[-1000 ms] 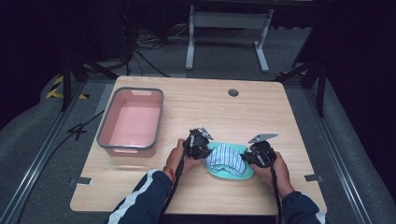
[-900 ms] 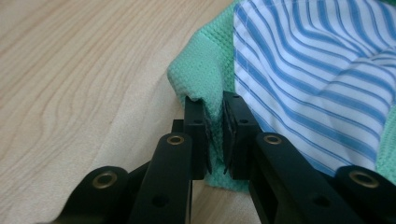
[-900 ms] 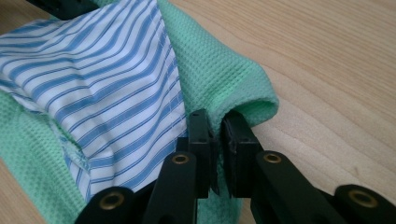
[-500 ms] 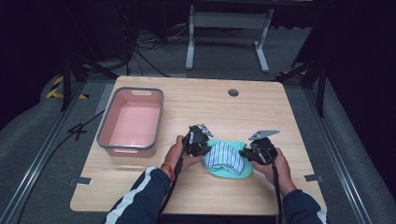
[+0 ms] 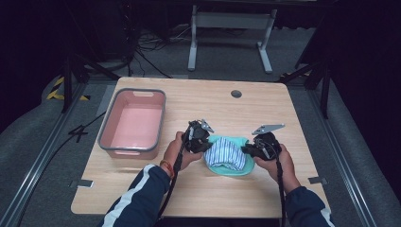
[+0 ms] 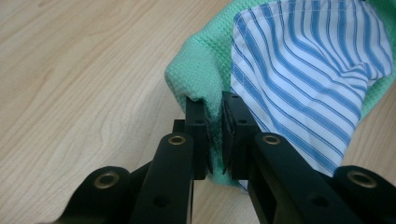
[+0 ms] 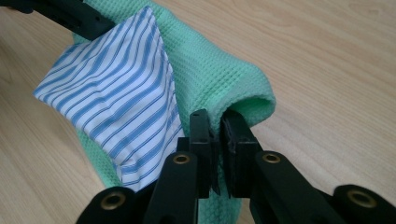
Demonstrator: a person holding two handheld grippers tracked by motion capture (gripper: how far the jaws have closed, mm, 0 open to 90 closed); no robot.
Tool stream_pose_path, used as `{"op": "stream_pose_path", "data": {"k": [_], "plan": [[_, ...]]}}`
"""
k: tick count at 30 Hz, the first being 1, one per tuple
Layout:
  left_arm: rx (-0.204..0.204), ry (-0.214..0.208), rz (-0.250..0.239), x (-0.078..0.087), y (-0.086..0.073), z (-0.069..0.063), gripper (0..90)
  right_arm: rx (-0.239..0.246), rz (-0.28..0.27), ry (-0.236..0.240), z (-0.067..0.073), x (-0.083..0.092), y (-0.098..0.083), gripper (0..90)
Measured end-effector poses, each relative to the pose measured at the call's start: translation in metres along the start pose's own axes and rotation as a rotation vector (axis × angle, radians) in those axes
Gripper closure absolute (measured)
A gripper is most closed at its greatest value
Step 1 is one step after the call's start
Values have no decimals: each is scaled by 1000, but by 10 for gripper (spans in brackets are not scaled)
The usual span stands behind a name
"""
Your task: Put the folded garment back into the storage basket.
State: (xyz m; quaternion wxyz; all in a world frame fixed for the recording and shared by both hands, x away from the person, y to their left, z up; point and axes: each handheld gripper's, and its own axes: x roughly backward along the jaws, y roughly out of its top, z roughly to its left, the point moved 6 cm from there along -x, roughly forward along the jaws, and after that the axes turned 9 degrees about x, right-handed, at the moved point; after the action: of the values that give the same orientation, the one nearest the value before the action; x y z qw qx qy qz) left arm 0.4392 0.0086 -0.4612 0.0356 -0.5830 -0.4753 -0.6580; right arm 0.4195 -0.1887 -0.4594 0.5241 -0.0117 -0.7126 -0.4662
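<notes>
Both your left tool (image 5: 201, 142) and right tool (image 5: 250, 150) pinch opposite ends of the green waffle-weave cloth (image 5: 239, 166) carrying the blue-striped white fabric (image 5: 227, 153), probably lifted off the table (image 5: 265, 109); the pink rectangular plastic bin (image 5: 134, 124) lies leftward.

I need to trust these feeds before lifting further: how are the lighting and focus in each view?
High view: table evenly lit, surroundings dark, slightly soft, no glare. Left gripper view: green cloth and striped cloth sharp, left gripper in focus at its pads, its base a dark silhouette. Right gripper view: weave crisp beside the right gripper, far tabletop slightly blurred.
</notes>
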Motion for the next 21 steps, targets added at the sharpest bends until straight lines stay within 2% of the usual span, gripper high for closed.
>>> {"op": "stream_pose_path", "data": {"k": [9, 12, 14, 21], "plan": [[-13, 26, 10, 16, 6, 10, 824, 0, -20, 6, 2, 2, 19, 837], [5, 29, -8, 21, 6, 12, 824, -1, -22, 3, 4, 4, 27, 837], [4, 27, -34, 26, 8, 15, 825, 11, -25, 1, 5, 5, 32, 837], [6, 43, -59, 39, 8, 21, 824, 31, -40, -5, 9, 9, 45, 837]]}}
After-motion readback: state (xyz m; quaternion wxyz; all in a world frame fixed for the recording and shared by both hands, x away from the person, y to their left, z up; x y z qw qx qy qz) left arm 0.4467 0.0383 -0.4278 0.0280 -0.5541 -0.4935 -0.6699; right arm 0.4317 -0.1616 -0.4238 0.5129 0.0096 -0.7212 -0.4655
